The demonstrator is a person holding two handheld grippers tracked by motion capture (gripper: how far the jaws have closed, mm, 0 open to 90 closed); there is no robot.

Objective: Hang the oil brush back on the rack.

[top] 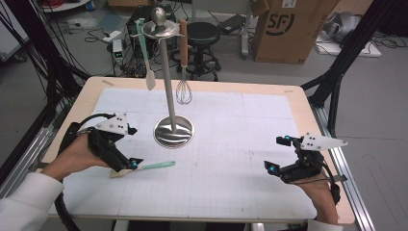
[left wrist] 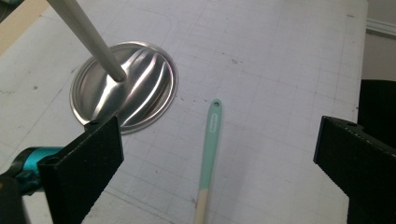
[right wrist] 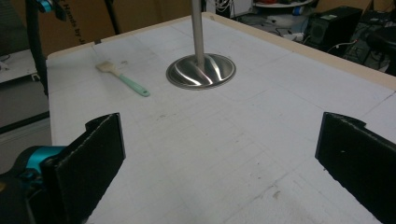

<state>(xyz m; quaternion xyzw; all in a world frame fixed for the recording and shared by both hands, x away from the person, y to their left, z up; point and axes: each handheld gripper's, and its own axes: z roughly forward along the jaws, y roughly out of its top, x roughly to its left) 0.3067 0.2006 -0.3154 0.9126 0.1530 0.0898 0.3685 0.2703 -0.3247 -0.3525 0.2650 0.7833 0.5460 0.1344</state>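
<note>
High view shows the left hand-held gripper point(top: 129, 162) at the pale end of a mint-handled brush point(top: 146, 167) that lies flat on the table point(top: 231, 192) near the utensil stand point(top: 173, 131) — jaws spread wide, nothing pinched, the handle lying between them in the left gripper view. The right hand-held gripper point(top: 279, 154) rests released, well apart. Judged step: lining up a pick — next, lower and close on the handle.

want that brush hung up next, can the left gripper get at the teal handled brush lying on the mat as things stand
Probably yes. The left gripper sits right over the brush, jaws wide open with the handle lying loose between them on the mat. Nothing lies across it; the stand's base is off to one side.
</note>
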